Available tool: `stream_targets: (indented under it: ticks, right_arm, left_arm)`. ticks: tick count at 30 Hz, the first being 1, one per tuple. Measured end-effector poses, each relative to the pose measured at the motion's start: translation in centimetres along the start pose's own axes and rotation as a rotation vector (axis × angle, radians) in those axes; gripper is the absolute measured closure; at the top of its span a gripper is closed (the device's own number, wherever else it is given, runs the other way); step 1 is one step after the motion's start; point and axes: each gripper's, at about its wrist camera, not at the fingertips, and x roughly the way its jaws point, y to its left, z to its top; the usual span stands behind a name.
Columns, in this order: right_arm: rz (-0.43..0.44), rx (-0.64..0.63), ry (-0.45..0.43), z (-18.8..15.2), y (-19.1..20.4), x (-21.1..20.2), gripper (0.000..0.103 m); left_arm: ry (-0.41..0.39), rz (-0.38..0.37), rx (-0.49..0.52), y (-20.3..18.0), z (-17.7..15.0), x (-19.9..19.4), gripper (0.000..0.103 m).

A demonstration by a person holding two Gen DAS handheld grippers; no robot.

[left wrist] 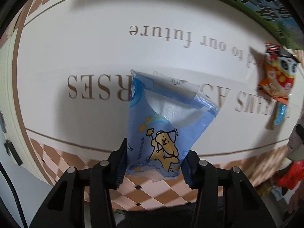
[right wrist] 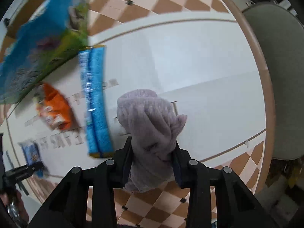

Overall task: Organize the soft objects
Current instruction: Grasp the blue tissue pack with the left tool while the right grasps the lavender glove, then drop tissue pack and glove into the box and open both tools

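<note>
My left gripper [left wrist: 154, 163] is shut on a blue tissue pack [left wrist: 167, 125] with a yellow cartoon figure, its top torn open with white tissue showing. It hangs above the white table [left wrist: 76, 47]. My right gripper [right wrist: 153, 157] is shut on a bunched lilac towel [right wrist: 152, 125], held above the same table [right wrist: 199, 66]. The tissue pack and left gripper also show small in the right wrist view [right wrist: 31, 153].
An orange snack bag [left wrist: 275, 76] lies right of the tissue pack; it also shows in the right wrist view [right wrist: 55, 110]. A long blue packet [right wrist: 95, 102] lies left of the towel. A large blue-green box [right wrist: 41, 36] sits far left. A grey chair [right wrist: 281, 76] stands beyond the table's right rim.
</note>
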Motion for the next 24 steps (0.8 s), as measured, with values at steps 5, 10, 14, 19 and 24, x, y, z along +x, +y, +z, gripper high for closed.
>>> stream_targets:
  ticks: [5, 10, 14, 19, 24]
  right_arm:
    - [0.086, -0.069, -0.081, -0.1, 2.6, -5.1, 0.064]
    - [0.173, -0.165, -0.159, -0.7, 7.8, -10.0, 0.064]
    - [0.227, -0.238, -0.208, 1.1, 13.0, -12.7, 0.064]
    - [0.227, -0.271, -0.245, 5.8, 18.0, -13.6, 0.064]
    - [0.251, -0.250, -0.178, 11.3, 21.6, -11.6, 0.064]
  left_arm:
    - [-0.072, -0.065, 0.020, -1.9, -1.7, -5.1, 0.058]
    - [-0.144, -0.185, 0.044, -3.9, -0.3, -12.3, 0.058]
    - [-0.218, -0.204, 0.068, -4.8, 3.1, -17.8, 0.058]
    - [-0.238, -0.184, 0.058, -3.8, 10.8, -21.2, 0.058]
    - [-0.171, -0.100, 0.042, -2.7, 16.5, -19.3, 0.057]
